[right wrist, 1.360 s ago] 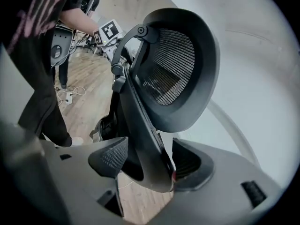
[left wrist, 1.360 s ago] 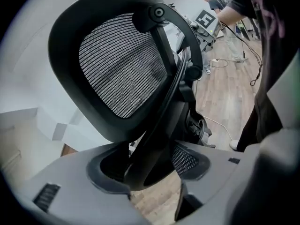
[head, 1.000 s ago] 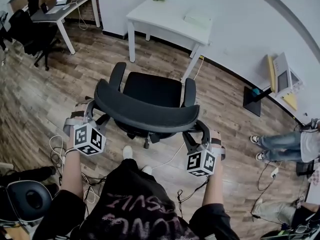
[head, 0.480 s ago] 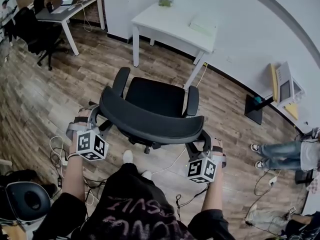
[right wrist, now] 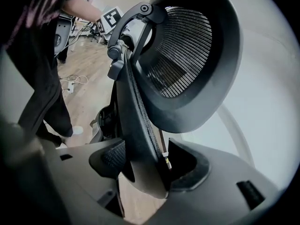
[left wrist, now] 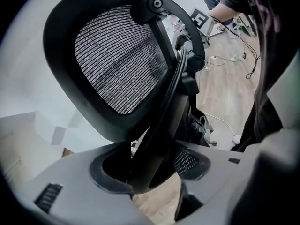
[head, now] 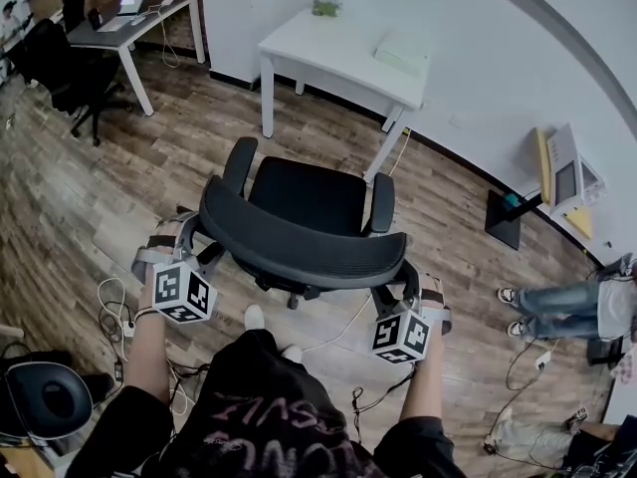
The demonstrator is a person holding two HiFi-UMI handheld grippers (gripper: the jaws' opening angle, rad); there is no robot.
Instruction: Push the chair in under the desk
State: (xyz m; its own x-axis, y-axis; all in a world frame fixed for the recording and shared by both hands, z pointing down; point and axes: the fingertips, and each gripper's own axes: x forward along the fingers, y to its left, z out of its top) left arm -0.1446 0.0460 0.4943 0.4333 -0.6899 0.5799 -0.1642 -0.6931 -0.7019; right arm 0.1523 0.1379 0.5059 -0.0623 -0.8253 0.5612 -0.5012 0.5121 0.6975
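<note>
My left hand-held gripper (left wrist: pixel 150 170) is clamped on the left edge of the chair (head: pixel 299 202) back, and my right hand-held gripper (right wrist: pixel 145 170) is closed on its right edge. The chair stands on the wooden floor (head: pixel 90 197), its seat facing the white table (head: pixel 328 43) and still apart from it

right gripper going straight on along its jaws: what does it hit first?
The black mesh office chair: the right gripper is shut on its backrest's edge, so any advance pushes the chair itself. Past it, in the head view, stands the white rectangular desk, probably next, though depth is unclear.
</note>
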